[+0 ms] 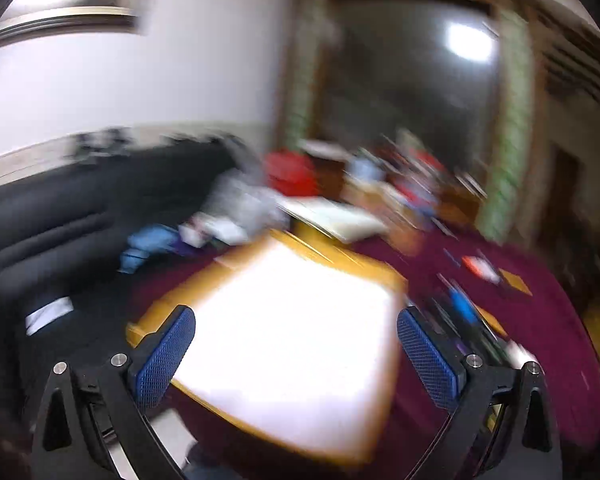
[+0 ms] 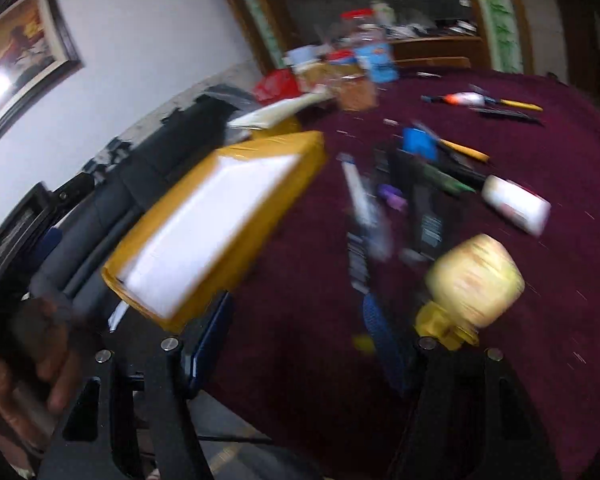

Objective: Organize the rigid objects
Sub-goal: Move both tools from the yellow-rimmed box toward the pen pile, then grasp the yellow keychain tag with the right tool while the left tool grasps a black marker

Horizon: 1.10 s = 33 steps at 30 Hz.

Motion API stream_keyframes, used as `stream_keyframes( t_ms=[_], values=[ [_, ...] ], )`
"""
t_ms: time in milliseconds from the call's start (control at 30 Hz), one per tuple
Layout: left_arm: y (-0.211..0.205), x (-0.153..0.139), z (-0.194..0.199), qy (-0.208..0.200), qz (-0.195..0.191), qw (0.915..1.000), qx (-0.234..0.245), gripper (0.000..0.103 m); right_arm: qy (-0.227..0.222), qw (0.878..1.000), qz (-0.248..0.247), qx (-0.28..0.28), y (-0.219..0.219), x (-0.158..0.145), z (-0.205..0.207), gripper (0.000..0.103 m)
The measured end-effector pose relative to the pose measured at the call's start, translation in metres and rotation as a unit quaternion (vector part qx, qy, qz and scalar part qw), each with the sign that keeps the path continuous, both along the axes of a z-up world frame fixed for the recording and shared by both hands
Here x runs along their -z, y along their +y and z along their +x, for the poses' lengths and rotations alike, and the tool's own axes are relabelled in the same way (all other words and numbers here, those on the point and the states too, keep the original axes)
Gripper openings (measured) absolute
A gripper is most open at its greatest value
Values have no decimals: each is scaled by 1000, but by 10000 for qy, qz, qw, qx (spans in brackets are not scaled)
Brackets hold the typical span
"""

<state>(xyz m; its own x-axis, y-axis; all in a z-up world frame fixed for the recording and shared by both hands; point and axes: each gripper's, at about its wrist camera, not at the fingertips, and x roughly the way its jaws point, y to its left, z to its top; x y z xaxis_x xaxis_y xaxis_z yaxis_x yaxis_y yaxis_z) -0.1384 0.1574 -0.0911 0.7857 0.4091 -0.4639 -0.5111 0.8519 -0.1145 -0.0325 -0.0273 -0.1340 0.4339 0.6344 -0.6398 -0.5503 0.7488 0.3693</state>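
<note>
Both views are smeared w/ motion blur, so detail is thin. The left tool is spread wide, its blue pads well apart w/ nothing between them but the box behind. That box is a flat yellow-edged tray w/ a bright white inside; it sits on the maroon surface at its left side, near the dark sofa. In the right wrist view the box shows at upper left, tilted in the frame, its near corner just above the right tool's left finger. The right tool is also open, pads apart, gripping nothing. Just beside its right finger lies a yellow bottle on its side, pale label up, cap toward the tool; whether it touches the finger I can't tell. Beyond it, mid-surface, a loose clutter: a white tube, a blue item, a green marker, a purple bit, dark flat pieces too blurred to name. Farther back, yellow-handled pens and an orange-white thing. At the far edge a pile of bags and boxes, incl. something red. A framed picture hangs on the white wall. A hand shows at lower left, on the other tool's grip.
</note>
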Motion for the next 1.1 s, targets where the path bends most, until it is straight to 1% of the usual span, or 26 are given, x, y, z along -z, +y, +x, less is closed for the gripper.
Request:
stream_keyframes(
  t_ms=[33,100,200,300,367,433,467,500,600,700,800,900,967,1000,1100],
  values=[
    [-11,4,4,164,-96,9993,318,102,11,10000,-16,94,-8,1,-4,67],
    [-34,0,17,460,-234,9955,796,102,55,9998,-44,212,-27,5,-7,67],
    [-54,13,29,890,-349,9891,1118,102,214,9992,-16,329,-54,8,-7,67],
    [-66,20,34,1091,-708,9818,1383,102,312,9983,-17,498,-70,10,-3,67],
    [-68,22,35,1169,-801,9801,1389,102,392,9973,-56,623,-78,14,-1,67],
    [-71,23,36,1258,-768,9795,1375,102,512,9961,-60,715,-82,18,2,67],
    [-73,24,37,1322,-746,9787,1381,102,571,9957,-53,722,-82,20,3,67],
    [-69,19,43,1404,-752,9775,1382,102,661,9952,-34,723,-83,22,5,67],
    [-72,25,48,1597,-789,9734,1440,102,841,9937,71,741,-84,26,8,67],
    [-70,31,54,1661,-898,9692,1579,102,898,9929,100,774,-82,26,10,67],
    [-66,34,56,1681,-969,9687,1549,102,941,9923,67,803,-78,26,15,67],
    [-65,38,63,1734,-1099,9658,1586,101,1064,9907,51,850,-70,28,25,67],
    [-62,39,64,1746,-1162,9644,1611,100,1217,9879,96,959,-68,32,33,67],
    [-60,39,64,1737,-1185,9641,1623,99,1398,9844,199,1046,-67,36,39,67],
    [-57,39,67,1730,-1270,9623,1672,98,1667,9768,425,1278,-67,39,54,67]
  ],
)
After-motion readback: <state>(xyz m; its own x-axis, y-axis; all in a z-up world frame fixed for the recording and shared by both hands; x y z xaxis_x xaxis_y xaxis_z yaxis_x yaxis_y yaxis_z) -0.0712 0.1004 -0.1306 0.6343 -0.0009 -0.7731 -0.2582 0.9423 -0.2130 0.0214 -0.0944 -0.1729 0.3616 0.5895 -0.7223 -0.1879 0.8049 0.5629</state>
